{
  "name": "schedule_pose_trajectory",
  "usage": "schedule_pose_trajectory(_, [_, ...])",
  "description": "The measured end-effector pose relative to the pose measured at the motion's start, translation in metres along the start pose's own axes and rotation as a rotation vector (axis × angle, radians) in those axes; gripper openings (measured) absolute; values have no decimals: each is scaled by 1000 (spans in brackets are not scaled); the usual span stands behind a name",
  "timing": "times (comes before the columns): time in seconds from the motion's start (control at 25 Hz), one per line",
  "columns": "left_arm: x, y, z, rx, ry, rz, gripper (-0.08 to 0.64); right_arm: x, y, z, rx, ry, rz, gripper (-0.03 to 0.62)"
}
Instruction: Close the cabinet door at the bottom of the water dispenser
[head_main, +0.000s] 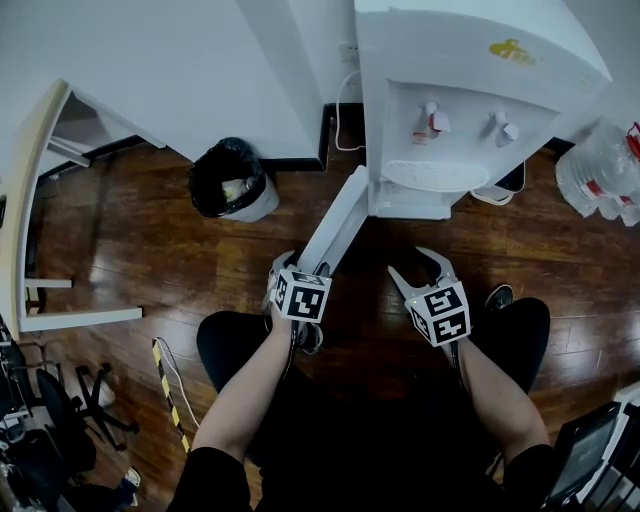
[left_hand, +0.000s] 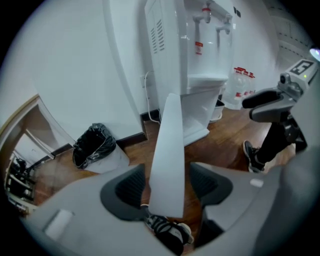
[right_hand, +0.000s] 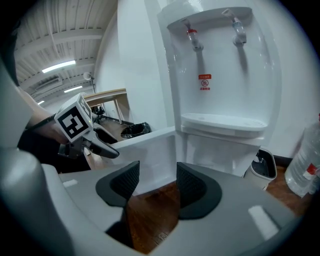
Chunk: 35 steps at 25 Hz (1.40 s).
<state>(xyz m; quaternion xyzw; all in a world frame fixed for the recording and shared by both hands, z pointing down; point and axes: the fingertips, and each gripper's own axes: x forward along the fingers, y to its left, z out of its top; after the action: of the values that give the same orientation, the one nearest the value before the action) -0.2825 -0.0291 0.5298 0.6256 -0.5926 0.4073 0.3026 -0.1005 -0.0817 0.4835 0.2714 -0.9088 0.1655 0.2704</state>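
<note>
The white water dispenser (head_main: 450, 100) stands against the wall. Its bottom cabinet door (head_main: 335, 225) swings out toward me over the wood floor. My left gripper (head_main: 297, 265) is at the door's free edge. In the left gripper view the door (left_hand: 167, 150) runs edge-on between the open jaws of the left gripper (left_hand: 167, 187), and the pads do not press on it. My right gripper (head_main: 415, 265) hovers in front of the dispenser's base, open and empty. In the right gripper view the right gripper (right_hand: 157, 185) faces the door's inner face (right_hand: 150, 150) and the open cabinet.
A bin with a black liner (head_main: 232, 180) stands left of the dispenser. Large water bottles (head_main: 605, 175) sit at the right, with a small white bin (head_main: 505, 185) beside the base. A desk (head_main: 30, 200) is at far left. The person's legs and shoes (head_main: 308, 335) are below the grippers.
</note>
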Motion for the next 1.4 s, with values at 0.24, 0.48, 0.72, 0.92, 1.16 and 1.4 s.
schedule_pose_trajectory(0.24, [1, -3, -4, -19, -3, 18, 242, -5, 10, -4, -2, 7, 29, 233])
schedule_pose_trajectory(0.48, [-3, -49, -2, -82, 17, -52, 235, -33, 11, -30, -22, 58, 23, 232])
schedule_pose_trajectory(0.72, [-3, -106, 12, -179, -24, -122, 253, -73, -5, -67, 33, 91, -26, 232])
schedule_pose_trajectory(0.92, [5, -132, 18, -291, -65, -127, 253, -100, -6, -101, 49, 116, -40, 230])
schedule_pose_trajectory(1.16, [-2, -156, 34, -392, -52, -150, 261, -106, 6, -119, 190, 138, -37, 230])
schedule_pose_trajectory(1.4, [-1, -172, 43, -426, -44, -165, 270, -71, 26, -117, 224, 163, -66, 225])
